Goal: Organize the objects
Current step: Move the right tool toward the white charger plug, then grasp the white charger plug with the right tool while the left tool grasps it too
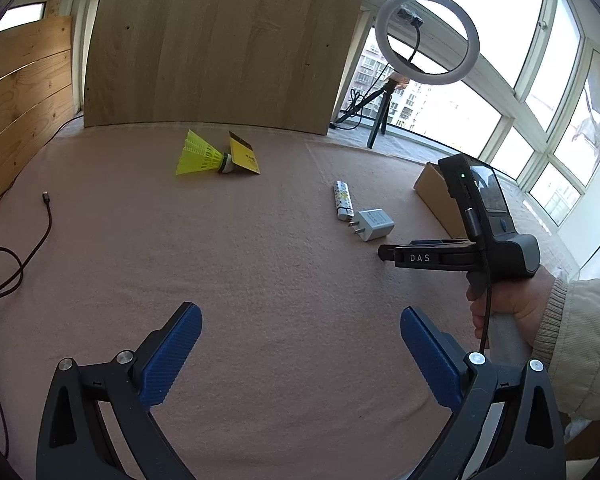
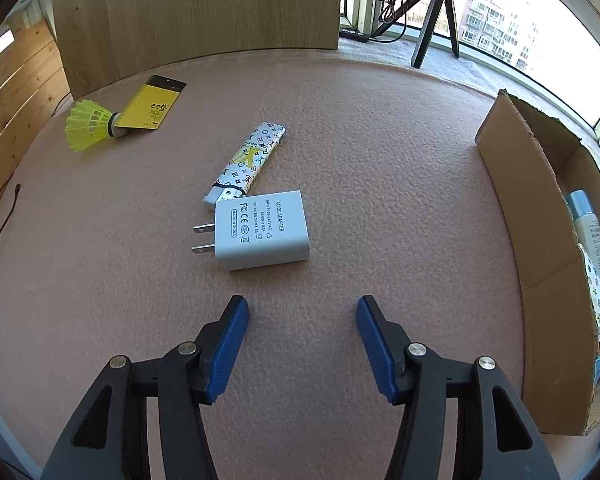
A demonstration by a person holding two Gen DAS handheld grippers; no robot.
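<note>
A white AC adapter (image 2: 262, 236) lies on the pink cloth just ahead of my right gripper (image 2: 302, 308), which is open and empty. A patterned lighter (image 2: 250, 160) lies touching the adapter's far side. A yellow shuttlecock (image 2: 92, 124) and a yellow card (image 2: 152, 104) lie at the far left. The left wrist view shows the adapter (image 1: 374, 224), lighter (image 1: 343, 200), shuttlecock (image 1: 200, 154) and card (image 1: 244, 154). My left gripper (image 1: 300, 320) is open and empty over bare cloth. The right gripper (image 1: 386, 253) is seen from the side there, near the adapter.
An open cardboard box (image 2: 532, 216) stands at the right with a bottle (image 2: 588, 228) and other items inside. A wooden board (image 1: 220, 44) stands at the back. A ring light on a tripod (image 1: 428, 36) is behind. A black cable (image 1: 28, 240) lies at the left.
</note>
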